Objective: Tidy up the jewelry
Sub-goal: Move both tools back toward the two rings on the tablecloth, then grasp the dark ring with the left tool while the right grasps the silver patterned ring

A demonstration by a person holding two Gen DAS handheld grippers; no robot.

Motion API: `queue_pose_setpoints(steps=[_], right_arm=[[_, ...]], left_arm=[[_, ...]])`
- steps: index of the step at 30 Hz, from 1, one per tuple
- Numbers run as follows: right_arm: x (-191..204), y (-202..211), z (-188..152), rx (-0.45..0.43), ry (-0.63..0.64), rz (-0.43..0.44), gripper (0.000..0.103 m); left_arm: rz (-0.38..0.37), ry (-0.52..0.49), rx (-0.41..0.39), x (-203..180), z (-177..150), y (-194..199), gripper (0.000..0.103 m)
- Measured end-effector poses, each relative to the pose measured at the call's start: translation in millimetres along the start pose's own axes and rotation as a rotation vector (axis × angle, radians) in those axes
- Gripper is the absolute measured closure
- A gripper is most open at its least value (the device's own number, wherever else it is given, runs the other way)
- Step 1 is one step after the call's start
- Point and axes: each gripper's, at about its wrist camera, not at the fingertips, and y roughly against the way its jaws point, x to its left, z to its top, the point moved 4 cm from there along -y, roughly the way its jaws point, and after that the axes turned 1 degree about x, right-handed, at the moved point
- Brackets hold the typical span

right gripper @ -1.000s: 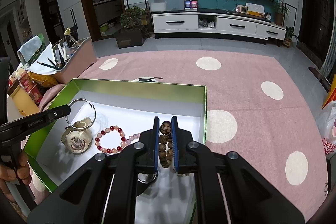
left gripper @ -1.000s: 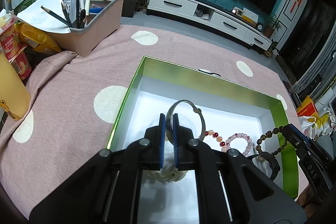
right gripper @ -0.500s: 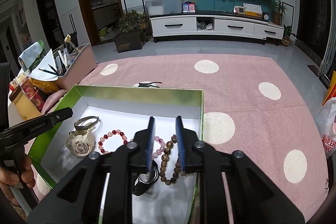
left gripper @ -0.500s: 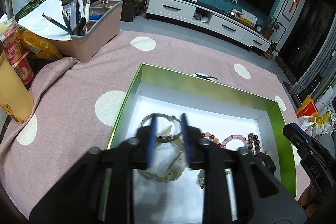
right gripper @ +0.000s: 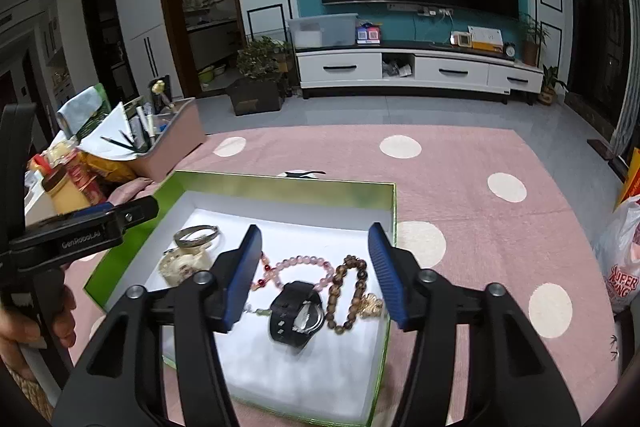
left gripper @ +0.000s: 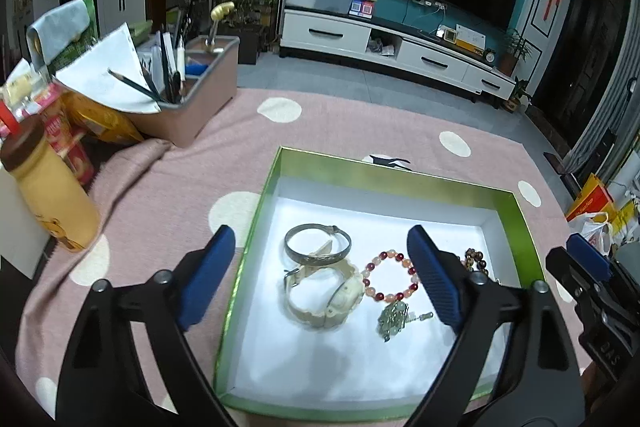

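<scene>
Jewelry lies in the green box (left gripper: 256, 239), silver bangle (left gripper: 318, 242) and wooden beads (right gripper: 346, 291) released, both my left gripper (left gripper: 316, 277) and right gripper (right gripper: 316, 271) opening empty above; next I'd judge pulling clear.

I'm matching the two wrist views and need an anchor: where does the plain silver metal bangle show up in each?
Left wrist view: the plain silver metal bangle lies centre frame, in the box's left half, overlapping a cream wristwatch.
Right wrist view: the bangle is left of centre, near the box's far-left corner.
Shared landmark: the green-walled, white-floored box.
</scene>
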Motion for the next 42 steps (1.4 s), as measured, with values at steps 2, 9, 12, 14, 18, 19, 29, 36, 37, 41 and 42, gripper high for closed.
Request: queue_pose_setpoints(steps=[2,9,12,14,18,19,29,36,37,41,42], right_arm=[[3.6,11.3,-3.8,-0.011,0.002,0.011,0.036],[10.2,42.0,-18.3,-0.027,-0.012,0.042,0.022],[12.9,54.4,-27.9,-0.031,-0.012,0.051,0.019],[14.7,61.5,-35.5,-0.03,-0.005,0.048,0.019],[16.5,69.6,-56.0,0.001,0.005,0.052,0.019],[16.8,71.4,-60.3,0.006,0.01,0.052,0.019],[21.1,74.6,-92.9,0.067,0.022,0.068,0.019],[57.1,51.3,-118.8,0.19,0.164,0.129,0.019],[60.9,46.8,-122.8,0.21,0.183,0.132,0.019],[69.1,31.7,-135.6,0.271,0.223,0.136,0.019],[70.6,28.1,-138.7,0.284,0.23,0.136,0.019]], left_arm=[[0.003,-0.013,-0.007,-0.9,-1.2,8.3,0.009],[0.006,-0.039,-0.022,0.0,-11.4,35.9,0.002],[0.009,-0.053,-0.015,0.5,-20.8,45.6,0.002],[0.009,-0.049,-0.006,3.0,-29.8,52.4,0.002],[0.015,-0.044,0.019,14.0,-50.5,61.6,0.002],[0.022,-0.042,0.029,18.3,-57.0,63.4,0.002],[0.029,-0.031,0.111,50.9,-114.2,78.5,0.002],[-0.029,-0.117,0.166,36.3,-149.1,75.5,0.002],[-0.039,-0.133,0.171,32.3,-150.8,74.5,0.002],[-0.032,-0.188,0.184,24.9,-158.5,67.1,0.002],[-0.031,-0.192,0.188,24.4,-159.2,65.9,0.002]])
